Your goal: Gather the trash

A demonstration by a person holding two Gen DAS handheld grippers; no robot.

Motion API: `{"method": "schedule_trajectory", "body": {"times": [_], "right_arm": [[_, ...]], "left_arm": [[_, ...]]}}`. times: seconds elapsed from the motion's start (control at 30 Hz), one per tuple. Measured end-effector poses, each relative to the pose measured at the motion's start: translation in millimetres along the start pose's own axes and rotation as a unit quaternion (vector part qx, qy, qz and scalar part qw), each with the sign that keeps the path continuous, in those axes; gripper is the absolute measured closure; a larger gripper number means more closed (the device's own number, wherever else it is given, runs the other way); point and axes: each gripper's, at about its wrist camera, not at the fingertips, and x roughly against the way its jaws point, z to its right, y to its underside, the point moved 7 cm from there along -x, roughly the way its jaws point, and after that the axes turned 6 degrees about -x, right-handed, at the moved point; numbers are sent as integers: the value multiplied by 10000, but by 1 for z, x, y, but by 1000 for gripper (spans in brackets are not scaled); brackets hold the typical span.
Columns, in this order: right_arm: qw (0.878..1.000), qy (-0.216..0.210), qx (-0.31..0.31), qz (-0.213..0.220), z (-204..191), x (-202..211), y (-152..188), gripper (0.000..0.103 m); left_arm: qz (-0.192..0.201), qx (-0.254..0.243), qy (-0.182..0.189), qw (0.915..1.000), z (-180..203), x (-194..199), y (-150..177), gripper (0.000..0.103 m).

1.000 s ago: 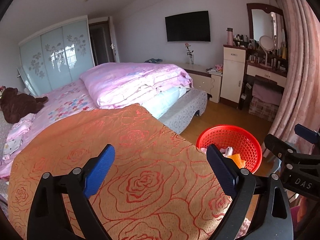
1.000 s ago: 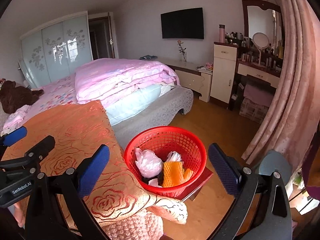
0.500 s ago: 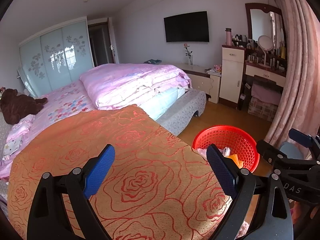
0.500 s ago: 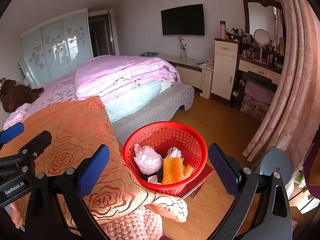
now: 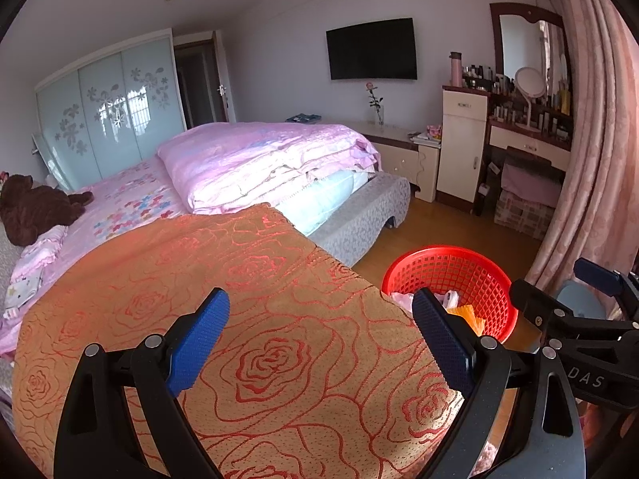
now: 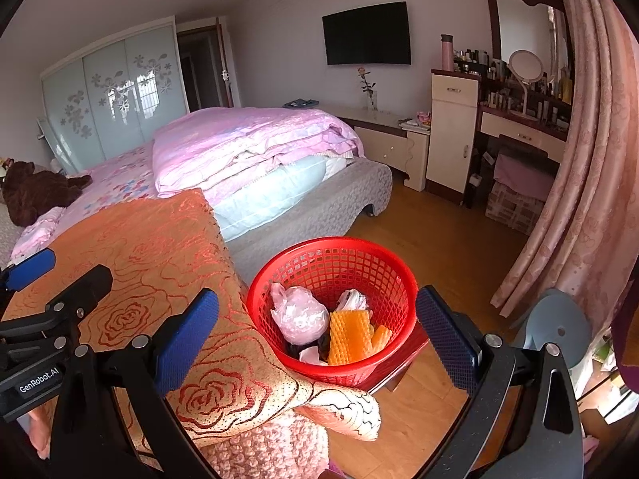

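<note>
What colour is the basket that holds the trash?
Red basket, a mesh one; the right wrist view shows it best.

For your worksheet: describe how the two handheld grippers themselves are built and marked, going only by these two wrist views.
Both the left gripper and the right gripper have black frames with silver rivets and flat jaws faced in textured blue. The left one's body carries white "GenRobot.AI" lettering, seen from the right wrist view; the right one's shows "DAS". No cables or sleeves are visible.
</note>
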Motion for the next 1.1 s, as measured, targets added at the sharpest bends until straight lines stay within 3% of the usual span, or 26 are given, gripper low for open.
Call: {"method": "schedule_trajectory", "body": {"times": [1.1], "right_arm": [[10000, -39, 10, -60, -3, -4, 4, 7]], "left_arm": [[-38, 28, -22, 10000, 0, -4, 6, 14]]}}
